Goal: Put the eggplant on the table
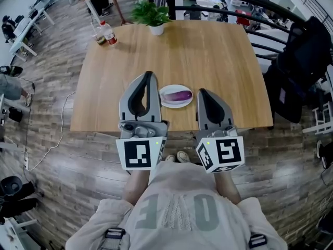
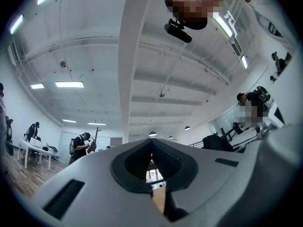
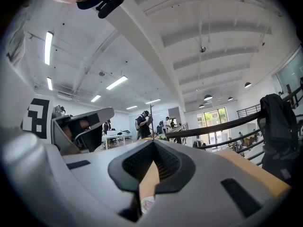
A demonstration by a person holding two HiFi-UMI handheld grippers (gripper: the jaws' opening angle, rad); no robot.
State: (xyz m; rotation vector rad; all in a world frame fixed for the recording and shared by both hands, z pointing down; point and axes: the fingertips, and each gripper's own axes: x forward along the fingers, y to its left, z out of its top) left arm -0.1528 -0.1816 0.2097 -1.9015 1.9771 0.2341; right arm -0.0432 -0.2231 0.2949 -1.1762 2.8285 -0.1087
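The eggplant [image 1: 178,94] lies on a white plate [image 1: 167,103] near the front edge of the wooden desk [image 1: 208,51]. It is purple and lies crosswise, with its length along that edge.

The 2 claws hang in front of the person, 1 on each side of the plate, both above the desk's front edge. The left claw [image 1: 149,76] [image 2: 151,141] is closed tip to tip, with nothing between its jaws. Its own view tilts up towards the ceiling. The right claw [image 1: 203,92] [image 3: 152,142] is likewise closed and empty, and only a sliver of the desk shows through the slit below its tips. Neither claw touches the eggplant or the plate.

At the far edge of the desk stands a potted plant [image 1: 151,14], and at the far left corner 2 bottles [image 1: 105,34].
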